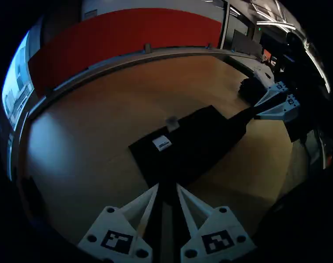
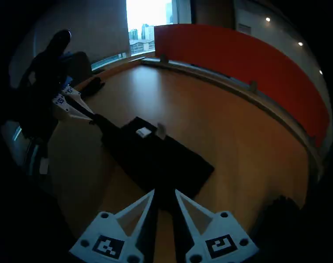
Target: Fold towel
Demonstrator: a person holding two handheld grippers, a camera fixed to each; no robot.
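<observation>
Fingers (image 1: 137, 208) of the left gripper (image 1: 167, 190) are drawn close, pinching a dark fold of the towel (image 1: 192, 140) between their tips. Same story on the right gripper (image 2: 165, 193): fingers (image 2: 197, 210) narrowed onto the towel's near end, cloth running straight up out of the gap. Each gripper also shows across the way in the other's view, and there the cloth is pulled into a raised, stretched point at the tips. So both ends look gripped.

The towel lies out on the wooden desk (image 1: 100, 131), roughly mid-desk and well clear of the edge that carries the red partition (image 1: 122, 39). It runs lengthwise from one gripper to the other.

My read on the fold from here: lift both ends at the same height and pace, with the held edge taut enough not to sag. Then carry it over onto the opposite edge, so corners meet corners before anything lets go. A lopsided pull would skew it.

Count: one towel, two grippers, and two pale tags on the cloth, a flat white label (image 1: 162, 143) and a smaller tab (image 1: 171, 123) just beside it. One red partition and one desk. One dark lump (image 1: 250, 87) sits toward the far corner; I cannot tell what it is.
</observation>
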